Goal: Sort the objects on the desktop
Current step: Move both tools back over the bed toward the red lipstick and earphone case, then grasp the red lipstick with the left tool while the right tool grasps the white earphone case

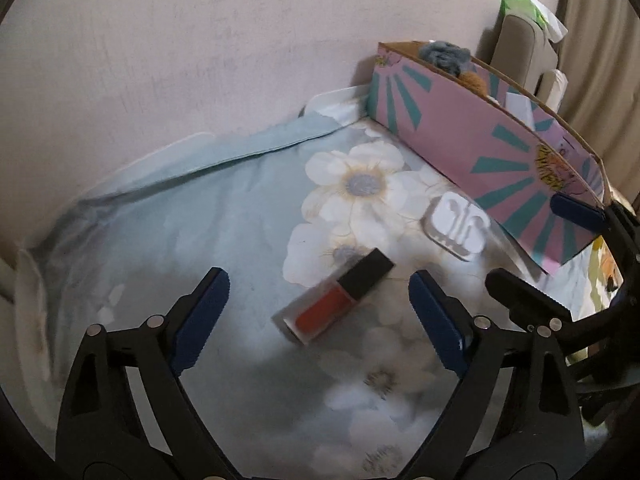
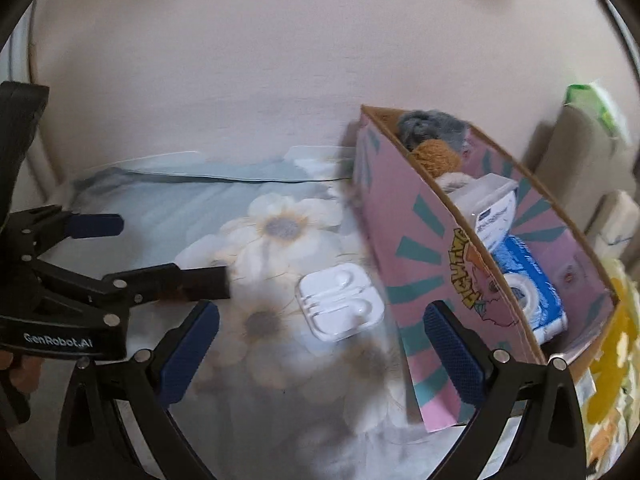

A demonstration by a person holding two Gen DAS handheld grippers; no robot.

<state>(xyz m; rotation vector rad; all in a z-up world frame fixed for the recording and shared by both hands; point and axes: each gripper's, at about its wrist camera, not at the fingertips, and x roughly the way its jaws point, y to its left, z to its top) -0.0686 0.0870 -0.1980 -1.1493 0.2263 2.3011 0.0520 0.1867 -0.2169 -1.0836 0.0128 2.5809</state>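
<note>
Left gripper (image 1: 319, 300), fingers spread, lines up on the lip gloss tube (image 1: 335, 298); right gripper (image 2: 321, 334) hangs open over the earphone case (image 2: 341, 301). Next: straddle, pinch, lift into the pink box (image 2: 420, 264).

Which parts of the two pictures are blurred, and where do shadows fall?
Left wrist view: the cloth smears at the left edge, the lipstick is slightly soft, and shadow lies under the left tongs. Right wrist view: the pink box and earphone case look motion-blurred; the right tongs stay sharp.

Floral cloth surface (image 1: 224, 216); lip gloss tube (image 1: 336, 300) between left gripper (image 1: 320, 300) fingers, earphone case (image 1: 456, 226) ahead-right, pink box (image 1: 480, 148) beyond.
</note>
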